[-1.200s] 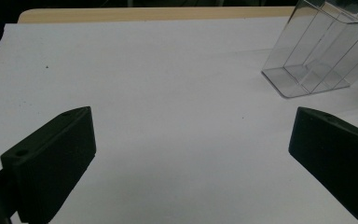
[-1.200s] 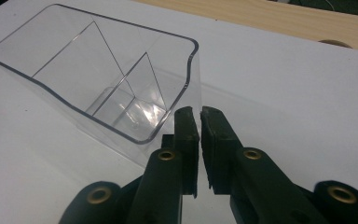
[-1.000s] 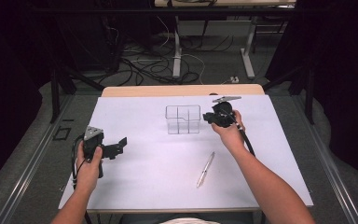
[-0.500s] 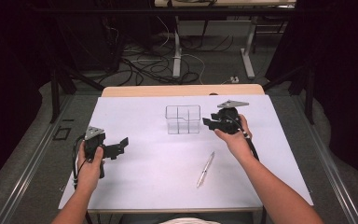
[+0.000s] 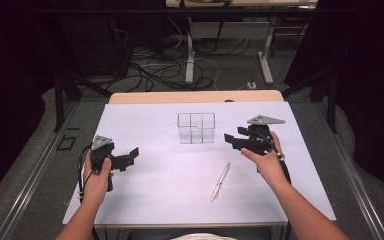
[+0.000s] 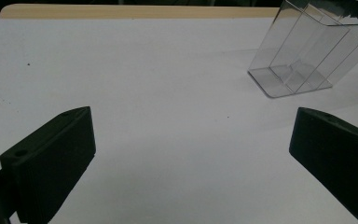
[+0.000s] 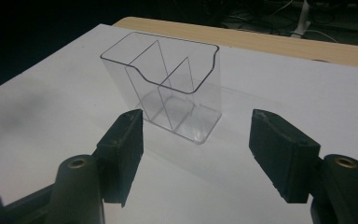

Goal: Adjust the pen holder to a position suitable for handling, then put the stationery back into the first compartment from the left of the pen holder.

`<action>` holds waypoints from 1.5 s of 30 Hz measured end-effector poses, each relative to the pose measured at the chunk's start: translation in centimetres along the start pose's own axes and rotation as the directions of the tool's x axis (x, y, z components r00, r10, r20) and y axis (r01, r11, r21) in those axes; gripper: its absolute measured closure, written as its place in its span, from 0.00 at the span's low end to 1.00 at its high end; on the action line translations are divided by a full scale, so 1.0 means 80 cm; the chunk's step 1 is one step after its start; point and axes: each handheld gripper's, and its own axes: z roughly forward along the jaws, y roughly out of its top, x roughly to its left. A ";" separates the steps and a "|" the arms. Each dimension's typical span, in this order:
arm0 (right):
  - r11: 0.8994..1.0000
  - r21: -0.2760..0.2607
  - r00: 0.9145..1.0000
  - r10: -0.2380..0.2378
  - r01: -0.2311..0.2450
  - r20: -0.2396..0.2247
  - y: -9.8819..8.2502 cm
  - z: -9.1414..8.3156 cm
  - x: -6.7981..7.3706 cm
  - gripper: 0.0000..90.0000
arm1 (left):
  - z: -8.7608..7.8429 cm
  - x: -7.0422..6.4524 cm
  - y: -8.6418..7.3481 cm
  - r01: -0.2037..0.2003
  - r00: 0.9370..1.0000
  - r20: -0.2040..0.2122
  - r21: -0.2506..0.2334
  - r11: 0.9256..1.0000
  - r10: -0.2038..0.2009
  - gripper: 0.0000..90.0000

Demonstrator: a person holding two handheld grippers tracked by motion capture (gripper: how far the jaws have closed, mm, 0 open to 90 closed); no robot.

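A white table (image 5: 145, 210) filled the lower frame, a pen (image 5: 220, 181) near its front. At centre stood a clear, upright divided holder (image 5: 196, 128), empty. The left gripper (image 5: 130, 158) was spread; the right gripper (image 5: 232, 140), just opening, held nothing. Cables (image 5: 150, 70) lay on the floor beyond.

Bright, evenly lit table, dark surroundings, slightly soft focus.

A white sheet (image 5: 145, 200) covers the table (image 5: 195, 96); a bare wooden strip shows along its far edge, upper centre of the frame. Beyond it, grey floor (image 5: 150, 75) carries tangled cables (image 5: 155, 65) and pale desk legs (image 5: 190, 55) at upper centre. Dark drapes (image 5: 360, 75) close both sides. Lighting falls on the tabletop; the surroundings are dim.
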 end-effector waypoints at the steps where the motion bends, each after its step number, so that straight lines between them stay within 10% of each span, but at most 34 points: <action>1: 1.000 -0.002 1.000 0.006 -0.006 -0.006 -0.001 -0.004 0.001 0.38 | 0.000 -0.001 0.000 0.004 1.000 0.001 0.001 1.000 -0.004 0.00; 25: 0.999 0.005 0.987 0.040 -0.041 0.157 -0.052 -0.053 -0.030 0.01 | 0.004 -0.019 0.004 -0.006 0.996 0.089 0.026 1.000 0.004 0.00; 45: 0.997 0.015 0.970 0.076 -0.082 0.231 -0.065 -0.046 -0.053 0.00 | 0.026 -0.081 0.017 -0.076 0.976 0.210 0.071 0.995 0.060 0.09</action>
